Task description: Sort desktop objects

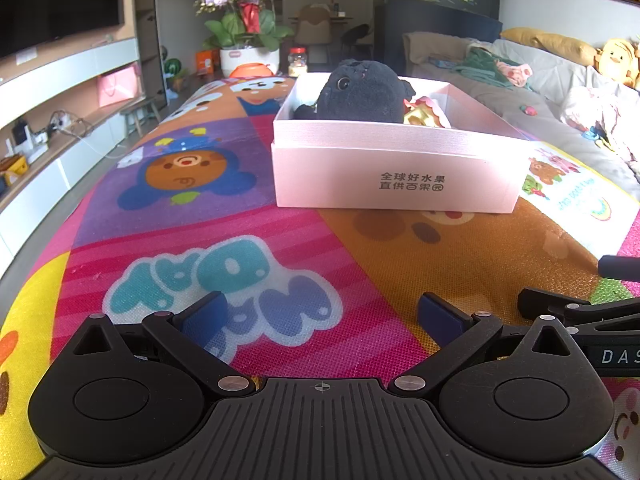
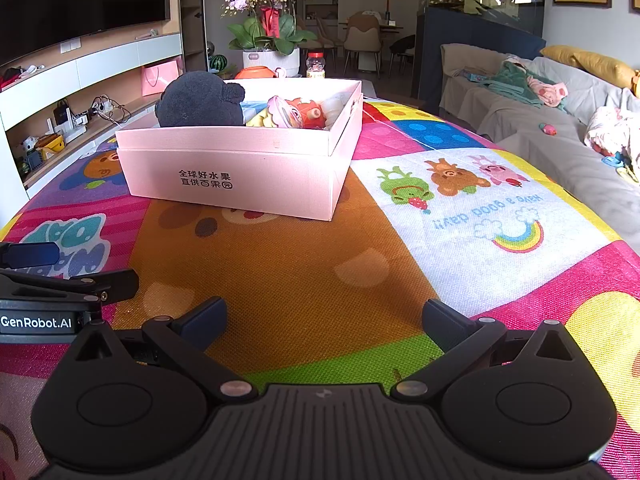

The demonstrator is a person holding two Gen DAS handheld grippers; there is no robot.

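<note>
A pale pink cardboard box (image 1: 396, 176) (image 2: 240, 168) stands on the colourful cartoon mat (image 1: 200, 208) (image 2: 304, 272). A dark plush toy (image 1: 362, 92) (image 2: 200, 100) sits in the box beside several small bright toys (image 1: 424, 114) (image 2: 296, 114). My left gripper (image 1: 320, 316) hovers low over the mat, well short of the box, open and empty. My right gripper (image 2: 324, 320) is likewise open and empty above the orange patch, and its side shows at the right edge of the left wrist view (image 1: 580, 312). The left gripper's side (image 2: 48, 280) shows in the right wrist view.
A potted orchid (image 1: 248, 28) (image 2: 272, 28), an orange bowl (image 1: 252, 70) and a jar (image 1: 298, 62) (image 2: 316, 65) stand beyond the box. A sofa (image 1: 540, 80) (image 2: 540, 120) with cloths and toys runs along the right. A TV cabinet (image 1: 48, 128) lines the left.
</note>
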